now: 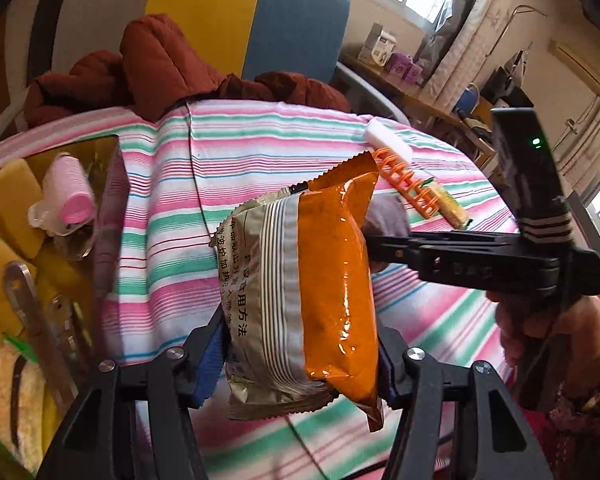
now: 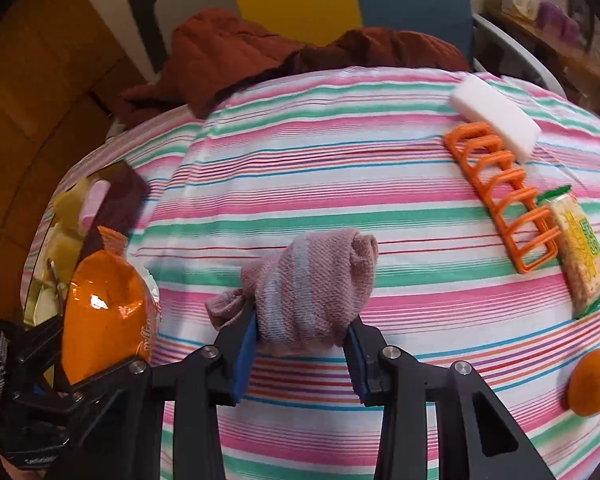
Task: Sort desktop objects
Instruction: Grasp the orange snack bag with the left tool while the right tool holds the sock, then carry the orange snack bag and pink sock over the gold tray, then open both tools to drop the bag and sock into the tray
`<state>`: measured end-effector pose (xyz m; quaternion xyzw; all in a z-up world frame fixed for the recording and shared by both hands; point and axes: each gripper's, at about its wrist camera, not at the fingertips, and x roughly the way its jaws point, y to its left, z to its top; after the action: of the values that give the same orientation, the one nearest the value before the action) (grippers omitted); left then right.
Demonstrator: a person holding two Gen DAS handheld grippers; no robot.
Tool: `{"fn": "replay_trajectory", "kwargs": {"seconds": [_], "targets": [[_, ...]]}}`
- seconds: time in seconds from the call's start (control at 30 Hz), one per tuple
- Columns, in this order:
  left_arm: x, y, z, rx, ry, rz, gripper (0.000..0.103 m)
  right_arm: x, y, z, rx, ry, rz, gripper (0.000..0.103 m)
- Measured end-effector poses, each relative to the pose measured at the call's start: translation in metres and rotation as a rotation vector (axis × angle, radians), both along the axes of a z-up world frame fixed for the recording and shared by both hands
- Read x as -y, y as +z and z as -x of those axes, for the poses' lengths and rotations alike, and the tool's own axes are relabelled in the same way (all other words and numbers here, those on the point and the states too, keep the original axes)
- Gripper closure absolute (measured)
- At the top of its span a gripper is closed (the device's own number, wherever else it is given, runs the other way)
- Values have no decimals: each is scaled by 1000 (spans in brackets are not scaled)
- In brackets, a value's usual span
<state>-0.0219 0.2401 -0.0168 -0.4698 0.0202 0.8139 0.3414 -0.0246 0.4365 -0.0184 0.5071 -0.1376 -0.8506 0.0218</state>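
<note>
Striped pink, green and white cloth [image 2: 380, 184] covers the surface. Over it the left hand-held gripper [image 1: 300, 344] clamps a glossy orange-and-silver snack packet [image 1: 300, 280] upright between its blue pads, while the right hand-held gripper [image 2: 300, 340] pinches a rolled pink knitted sock [image 2: 312, 280]. Further right lie an orange plastic rack [image 2: 500, 192], a white foam block [image 2: 496, 120] touching it, a wrapped cracker bar [image 2: 580, 248] and a tangerine [image 2: 594, 380] — all apart from the sock. At left sits a brown box [image 1: 112, 208] holding a pink hair roller [image 1: 70, 188].
</note>
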Motion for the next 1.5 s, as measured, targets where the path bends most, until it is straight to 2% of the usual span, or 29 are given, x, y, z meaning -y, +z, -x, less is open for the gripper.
{"fn": "replay_trajectory", "kwargs": {"seconds": [0.17,0.3,0.47,0.67,0.77,0.9,0.97,1.0,1.07,1.17,1.3,1.4,1.5], "targets": [[35,19,-11,-21,6,-41,42,26,6,-6,-25,41,27,63],[73,35,-18,-61,39,-53,42,52,26,-18,-83,83,60,63],[127,44,-19,-147,134,-15,42,99,54,-26,-150,191,87,63],[191,28,0,-101,283,19,42,175,78,-28,-191,380,35,63],[203,16,9,-72,301,54,41,208,82,-26,-203,447,9,63],[202,4,21,-22,276,107,41,244,77,-22,-196,526,-67,61],[201,3,21,-9,287,112,39,255,71,-17,-192,511,-121,55],[203,5,20,-10,292,98,38,257,68,-15,-185,504,-133,54],[209,11,13,-18,293,50,38,256,64,-13,-178,488,-115,54],[214,25,5,-67,286,22,37,249,65,-15,-175,464,-85,54],[216,31,2,-118,290,44,39,241,63,-21,-168,426,-79,54],[211,20,8,-103,292,120,52,236,60,-23,-160,407,-55,54],[206,13,11,-106,279,124,55,237,56,-27,-142,411,-49,55]]}}
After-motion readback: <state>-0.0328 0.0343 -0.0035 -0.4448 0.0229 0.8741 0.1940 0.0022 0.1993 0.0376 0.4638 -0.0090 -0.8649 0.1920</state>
